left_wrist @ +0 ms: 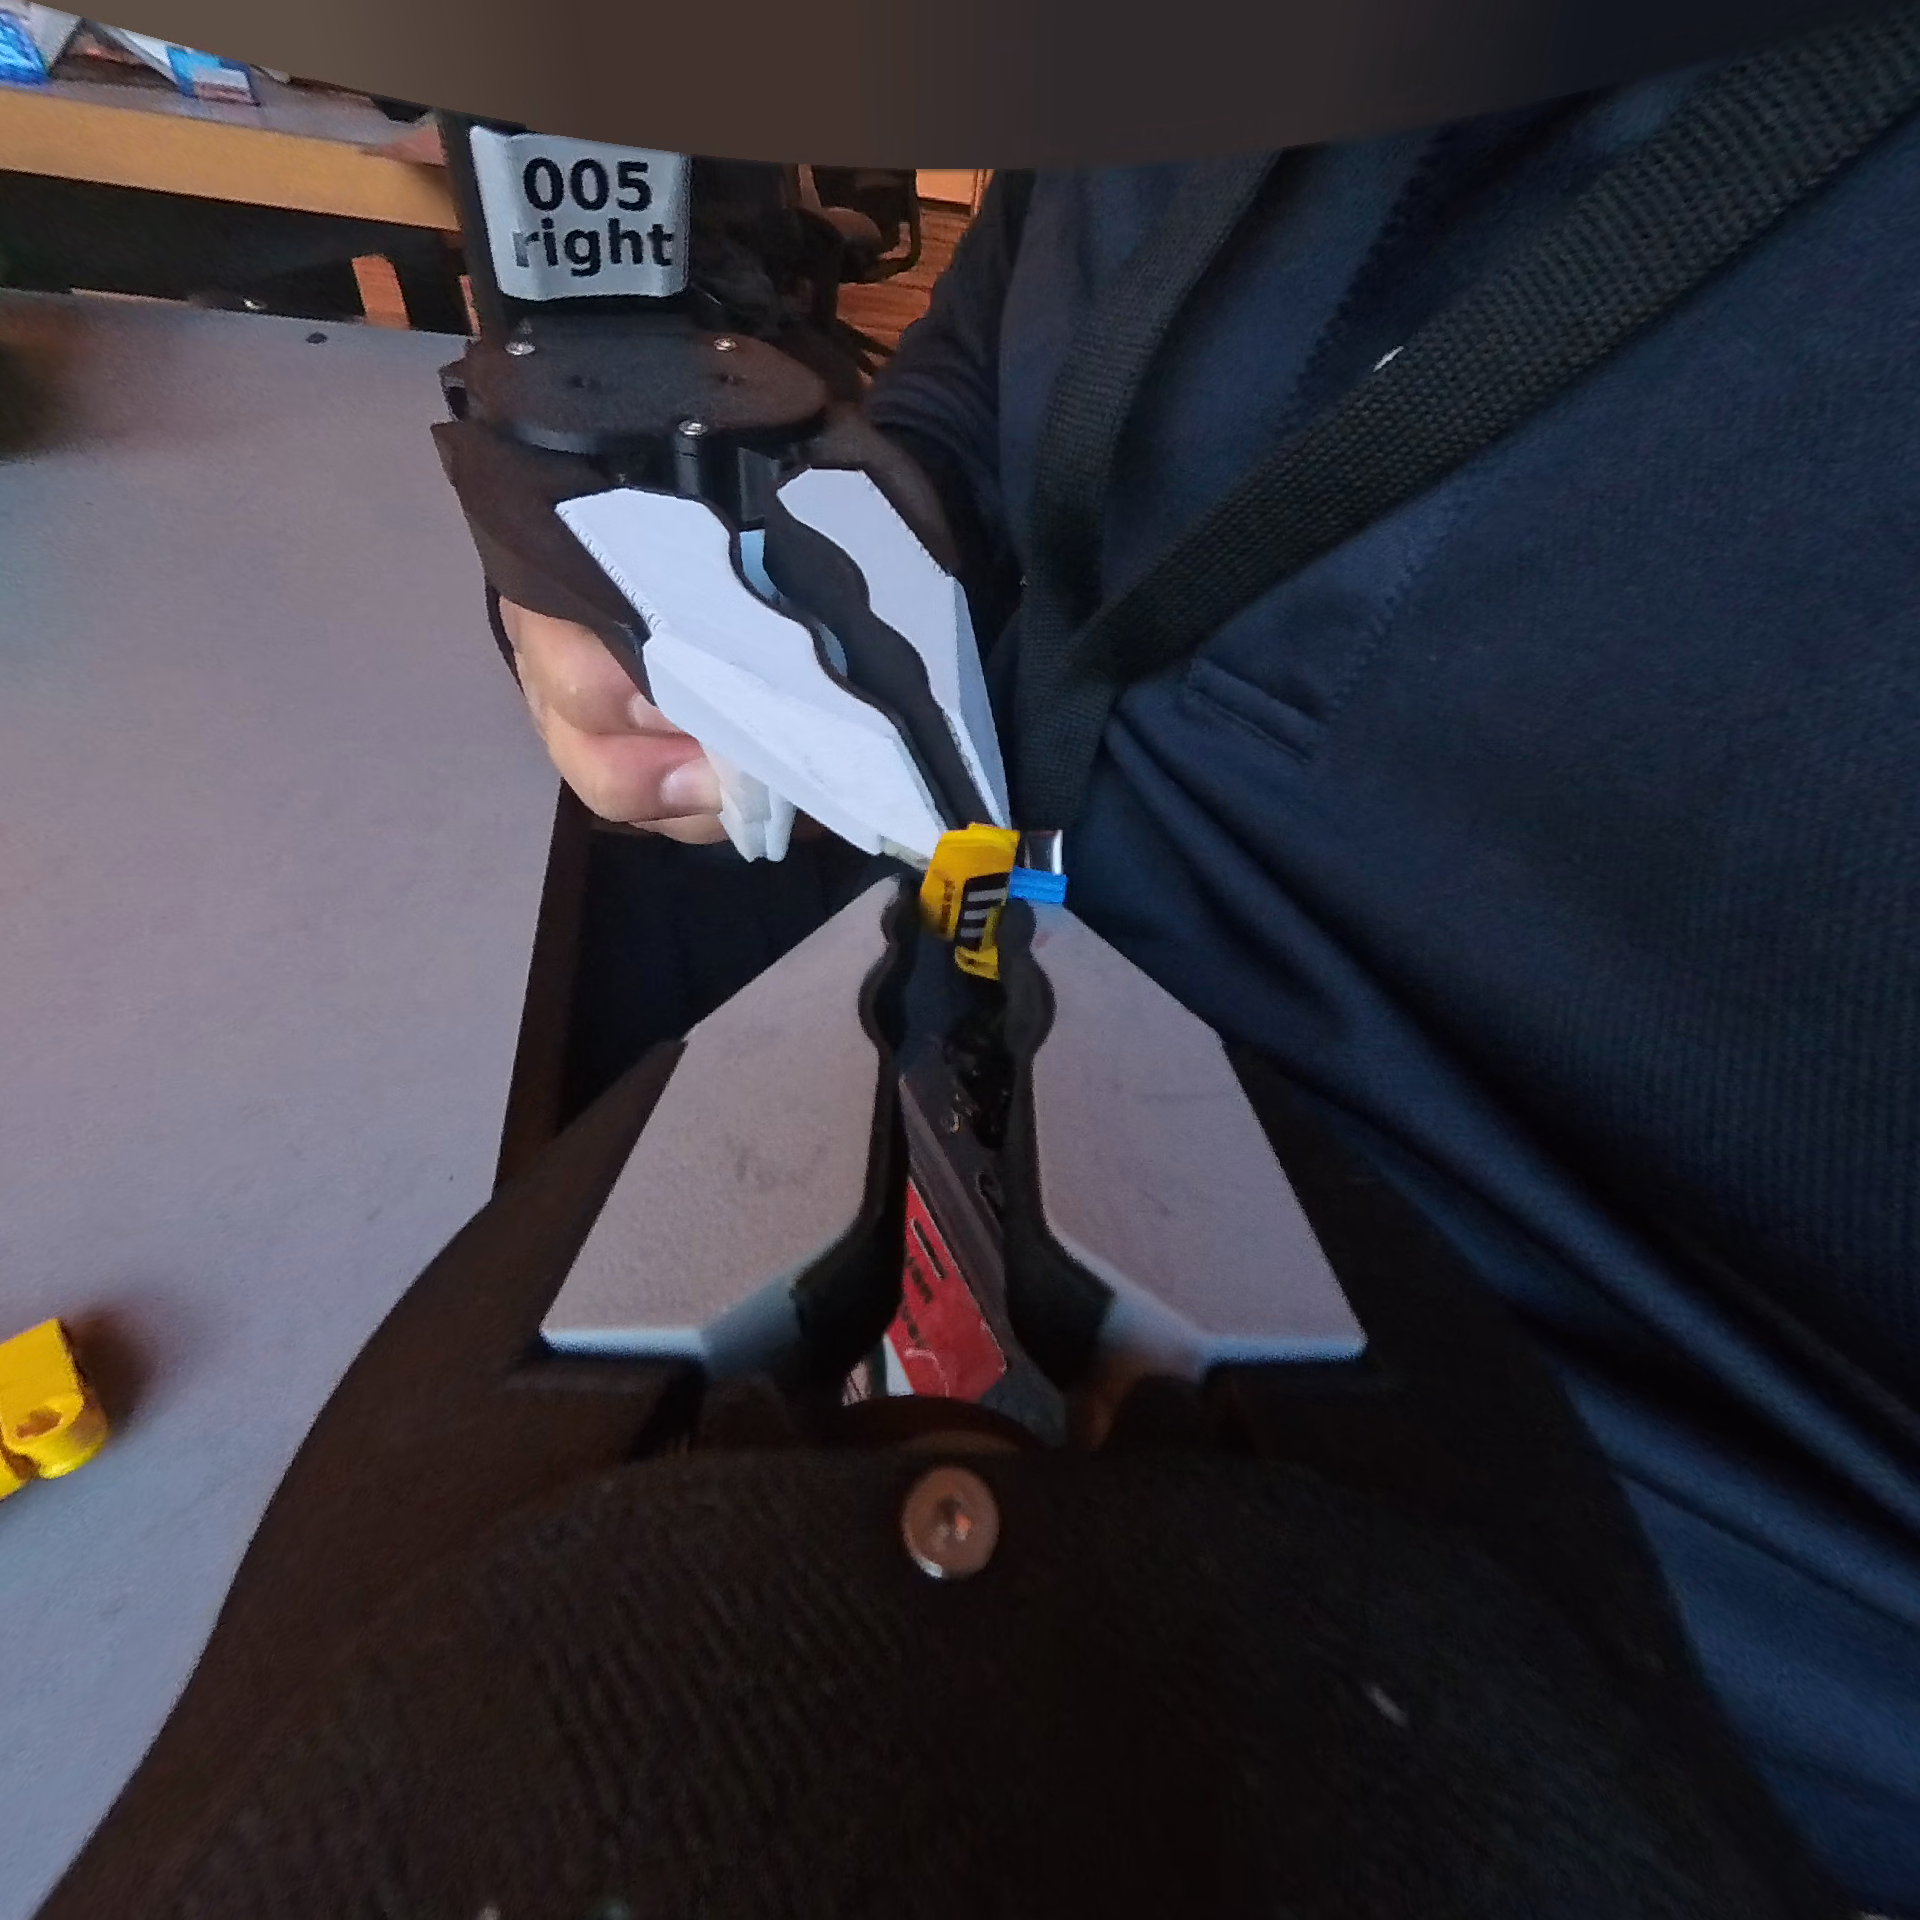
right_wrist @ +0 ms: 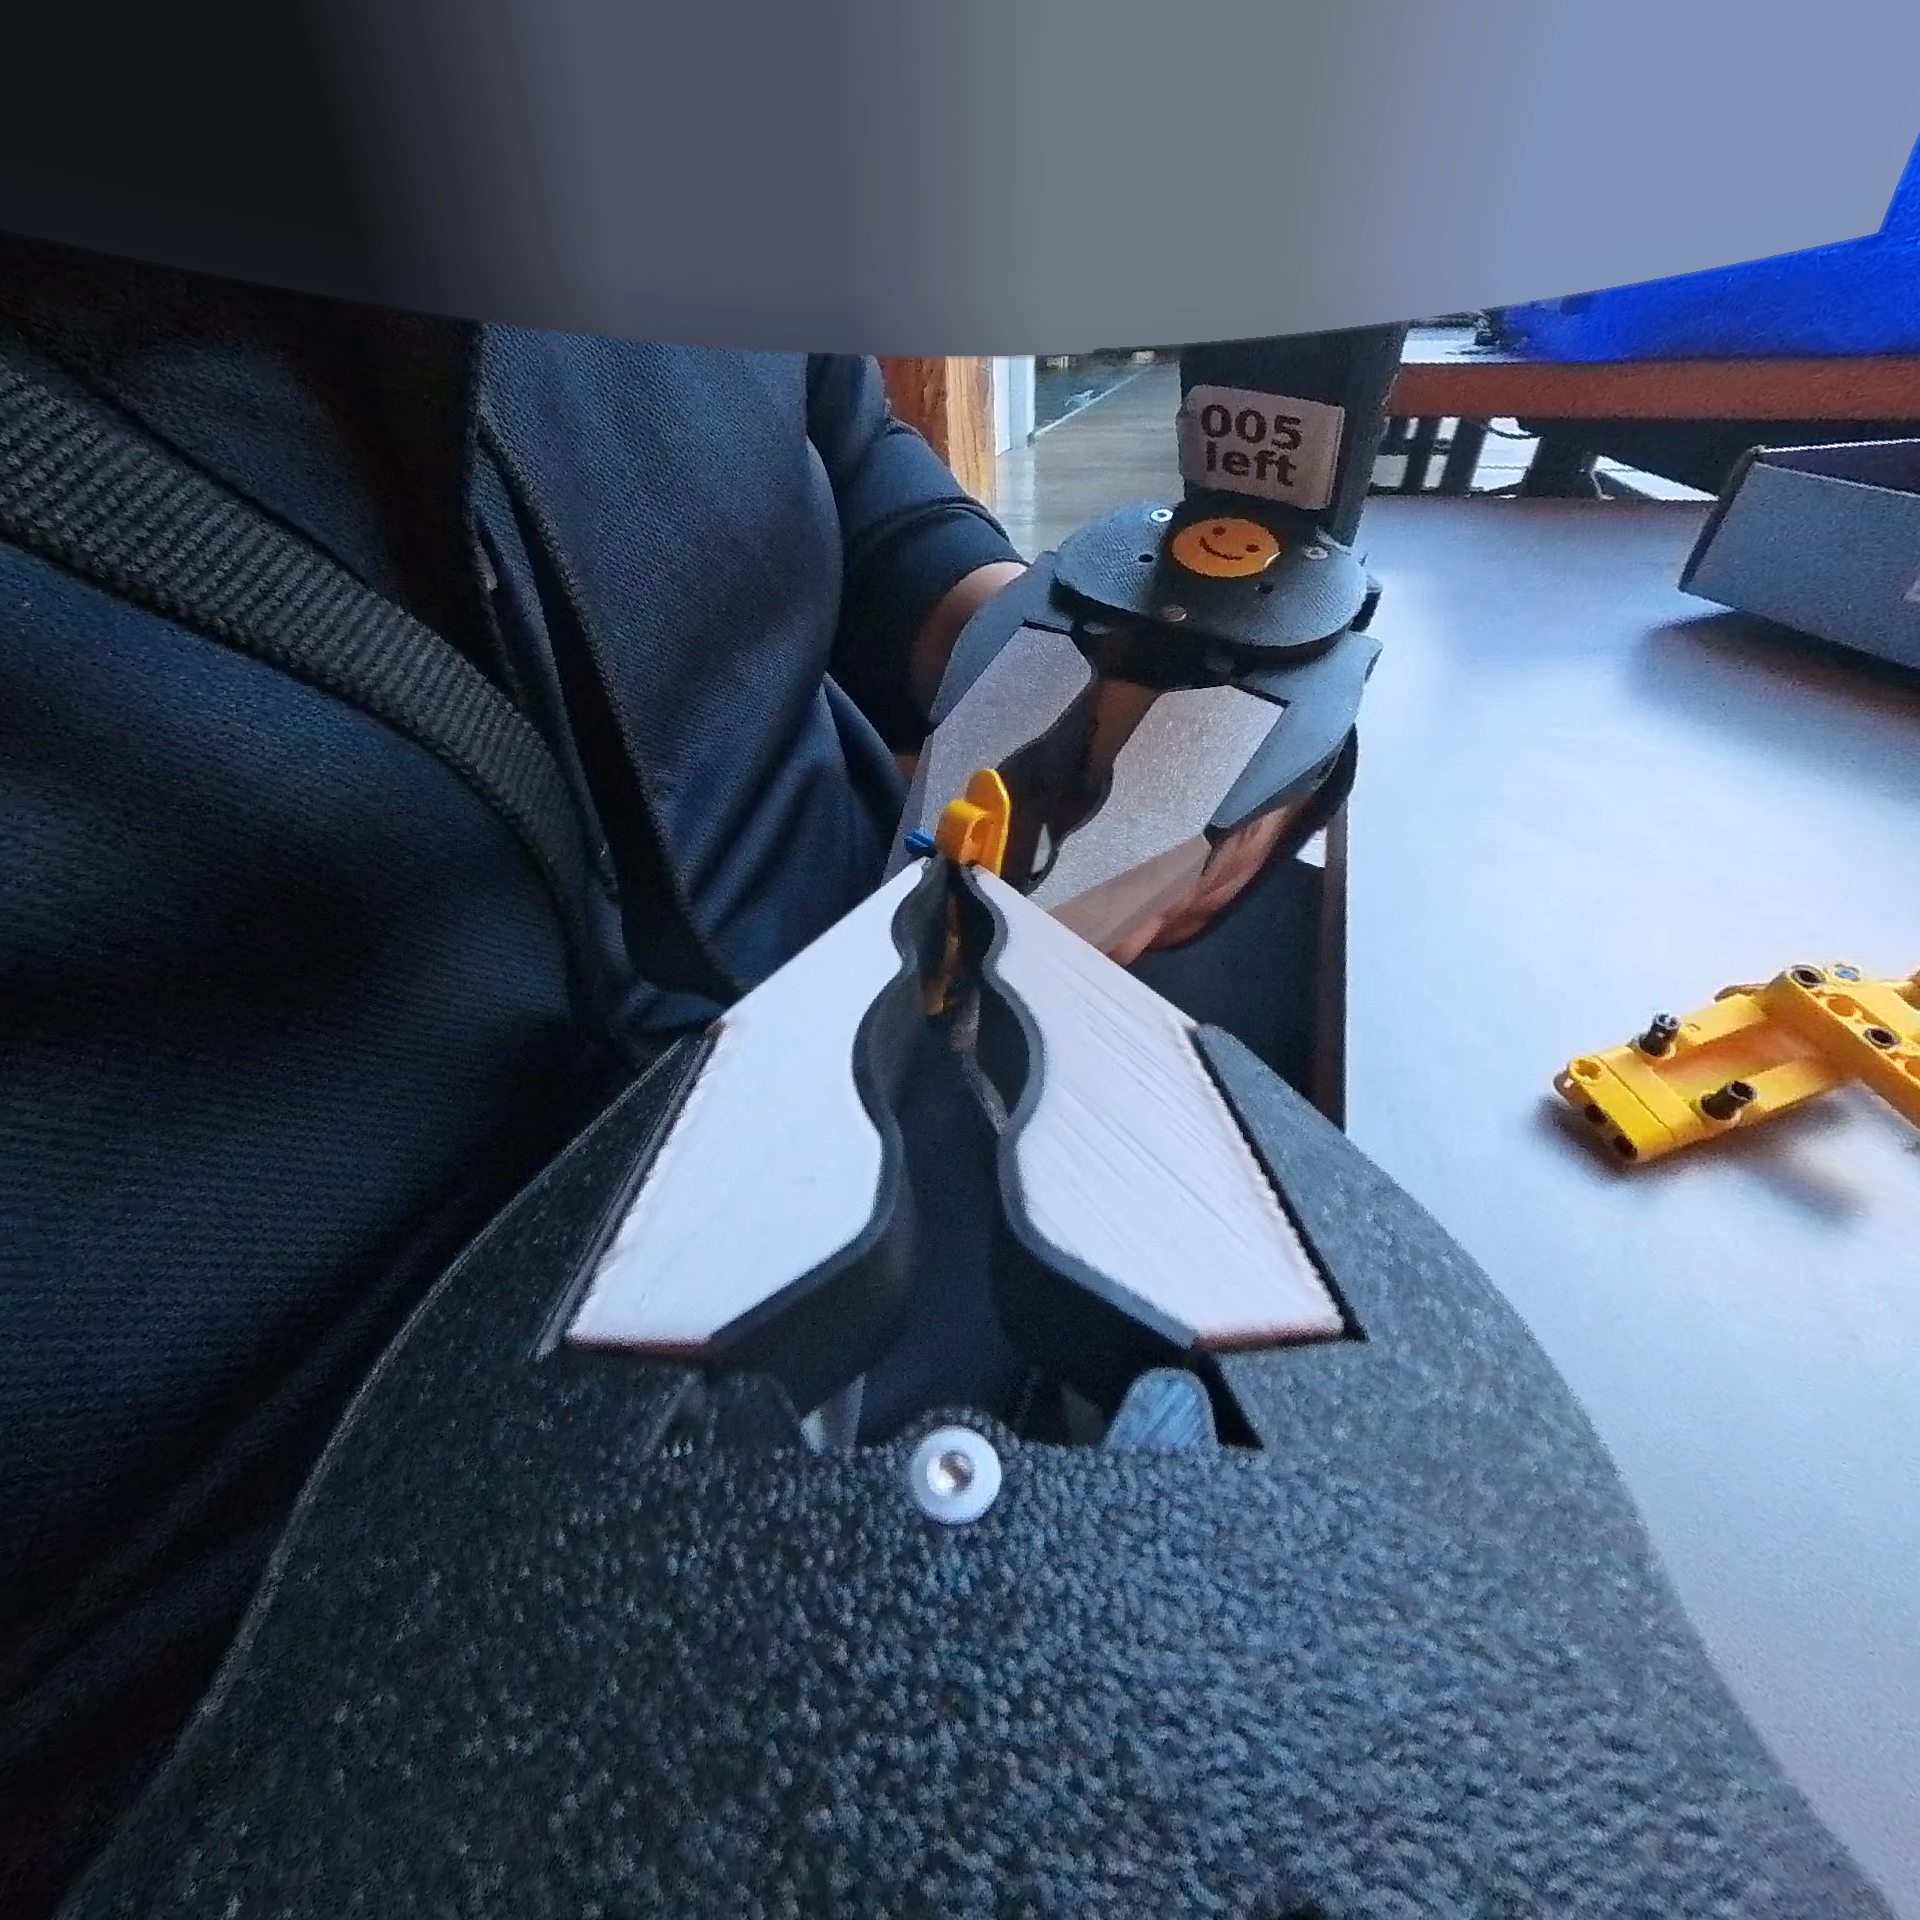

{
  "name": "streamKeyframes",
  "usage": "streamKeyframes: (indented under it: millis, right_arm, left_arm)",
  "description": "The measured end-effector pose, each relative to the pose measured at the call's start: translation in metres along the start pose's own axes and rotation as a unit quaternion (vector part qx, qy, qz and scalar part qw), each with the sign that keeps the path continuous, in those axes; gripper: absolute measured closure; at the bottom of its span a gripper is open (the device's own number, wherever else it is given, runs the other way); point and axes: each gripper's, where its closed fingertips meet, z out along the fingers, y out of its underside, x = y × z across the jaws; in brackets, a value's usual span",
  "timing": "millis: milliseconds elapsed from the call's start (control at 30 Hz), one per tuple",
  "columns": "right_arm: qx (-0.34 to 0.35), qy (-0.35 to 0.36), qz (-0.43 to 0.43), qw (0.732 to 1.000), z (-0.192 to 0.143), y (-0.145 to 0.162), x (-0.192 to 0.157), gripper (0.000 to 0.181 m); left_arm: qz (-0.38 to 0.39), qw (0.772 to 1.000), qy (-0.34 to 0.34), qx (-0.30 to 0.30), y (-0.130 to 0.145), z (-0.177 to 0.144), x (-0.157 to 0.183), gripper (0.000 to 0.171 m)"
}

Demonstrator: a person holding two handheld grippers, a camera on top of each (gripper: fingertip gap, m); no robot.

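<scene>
Both hand-held grippers (left_wrist: pixel 961 914) (right_wrist: pixel 951 883) pinch one yellow piece (left_wrist: pixel 971 894) beyond table edge (left_wrist: pixel 540 987).

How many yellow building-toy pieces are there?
3: a small yellow piece pinched between both jaws, a yellow frame on the grey table, another at the table's edge. Others may be hidden.

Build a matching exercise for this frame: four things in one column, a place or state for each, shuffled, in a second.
1. small yellow piece
2. blue pin
3. yellow beam assembly
4. grey box

a. lying on the table, nearer the camera
b. pinched between both grippers' tips
c. at the table's far edge
d. sticking out of the yellow piece

Pairs: 1-b, 2-d, 3-a, 4-c
</scene>
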Motion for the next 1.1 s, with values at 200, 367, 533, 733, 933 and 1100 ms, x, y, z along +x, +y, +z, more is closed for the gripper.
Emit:
streamKeyframes:
  millis: [200, 367, 533, 733, 933, 1100]
  right_arm:
    - [0.004, -0.024, 0.014, 1.0, 0.002, -0.003, -0.004, 0.181]
    - [0.003, -0.051, 0.025, 0.998, 0.005, -0.005, -0.007, 0.181]
    - [0.012, -0.079, 0.052, 0.995, 0.009, -0.01, -0.01, 0.181]
    - [-0.003, -0.058, 0.118, 0.991, 0.001, -0.013, 0.005, 0.181]
    - [-0.004, -0.018, 0.17, 0.985, -0.003, -0.003, 0.011, 0.175]
    - [0.008, 0.055, 0.159, 0.986, -0.003, 0.002, 0.021, 0.17]
  left_arm:
    - [-0.003, 1.0, 0.015, 0.007, -0.003, 0.0, 0.005, 0.16]
    - [-0.002, 1.0, 0.024, 0.007, -0.004, -0.001, 0.011, 0.16]
    - [-0.009, 0.999, 0.037, 0.022, -0.007, -0.004, 0.017, 0.159]
    - [-0.032, 0.999, -0.023, 0.028, -0.011, -0.007, -0.002, 0.159]
    - [-0.071, 0.996, -0.054, -0.011, 0.003, -0.006, -0.013, 0.159]
    - [-0.075, 0.989, -0.117, -0.047, 0.012, -0.01, -0.028, 0.159]
